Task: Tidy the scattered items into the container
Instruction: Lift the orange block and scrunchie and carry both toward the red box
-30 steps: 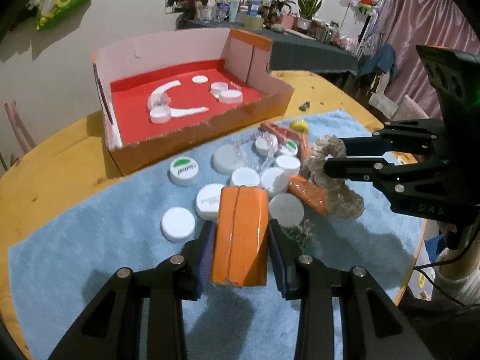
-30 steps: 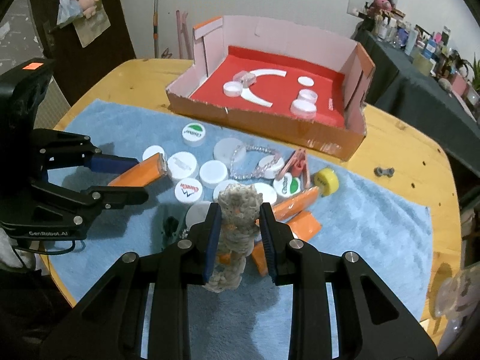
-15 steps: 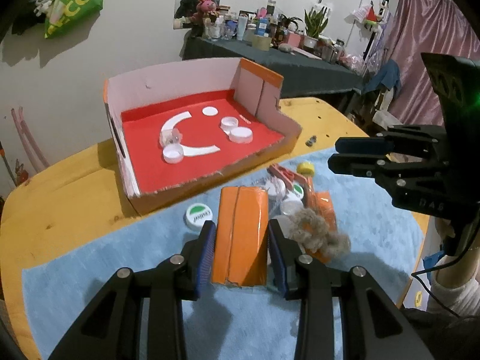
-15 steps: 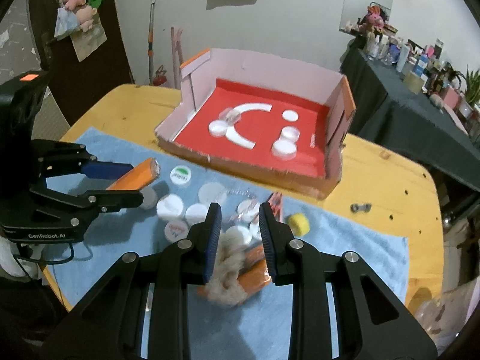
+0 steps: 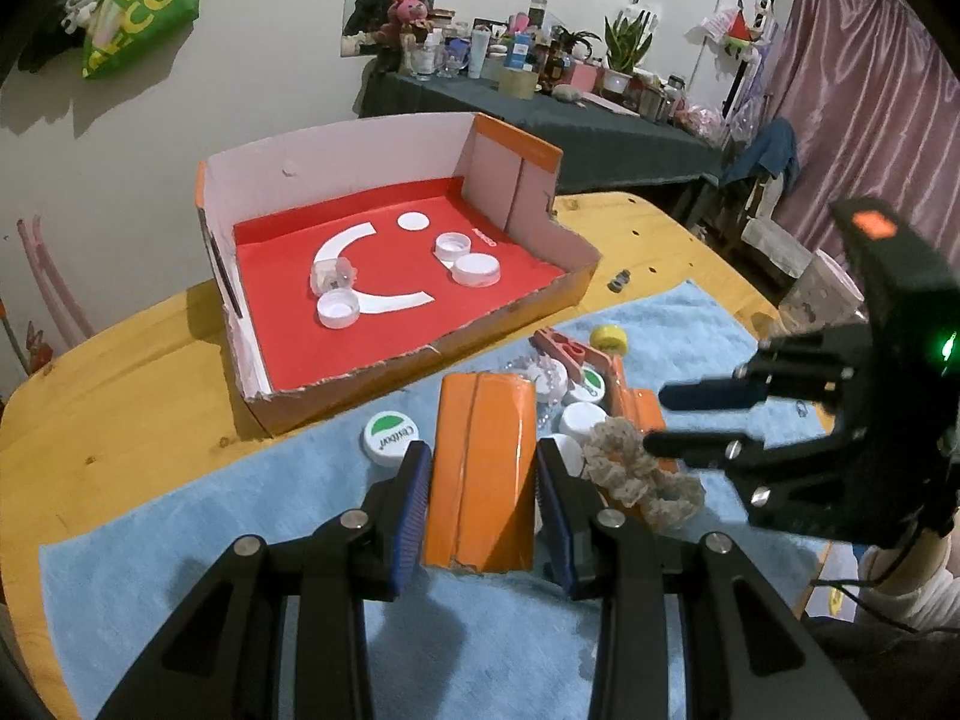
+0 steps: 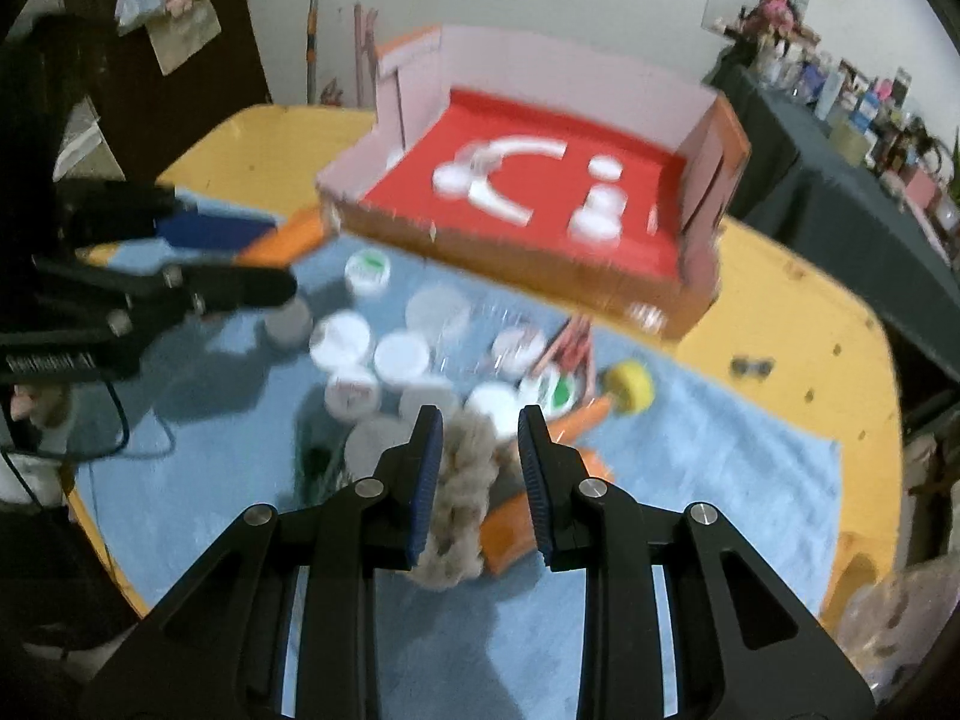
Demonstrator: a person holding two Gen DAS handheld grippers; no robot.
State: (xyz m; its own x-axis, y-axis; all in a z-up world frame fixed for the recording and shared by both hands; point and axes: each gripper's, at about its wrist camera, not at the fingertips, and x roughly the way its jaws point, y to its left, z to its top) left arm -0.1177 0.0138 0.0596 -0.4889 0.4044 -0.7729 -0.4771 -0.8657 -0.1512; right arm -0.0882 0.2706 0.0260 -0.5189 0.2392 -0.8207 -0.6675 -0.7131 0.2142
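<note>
My left gripper (image 5: 483,456) is shut on a folded orange cardboard piece (image 5: 480,432), held above the blue towel (image 5: 240,510); it also shows in the right wrist view (image 6: 288,237). A beige crocheted scrunchie (image 5: 642,474) lies on the towel. My right gripper (image 6: 480,420) hovers right over the scrunchie (image 6: 462,480) with its jaws a little apart. The scrunchie sits by the left pad, with a gap at the right pad. The open box (image 5: 336,180) with a red floor stands beyond and holds several white caps (image 5: 477,269).
Several white caps (image 6: 402,354), a green-labelled cap (image 5: 389,438), a yellow cap (image 5: 609,339), a red clothespin (image 5: 564,351) and orange pieces (image 6: 516,522) lie on the towel. A small black metal part (image 5: 618,279) sits on the wooden table (image 5: 120,390).
The scrunchie slipped out of my right gripper as it rose and lay on the towel; the gripper has come back down over it. My left gripper lifted the orange piece slightly.
</note>
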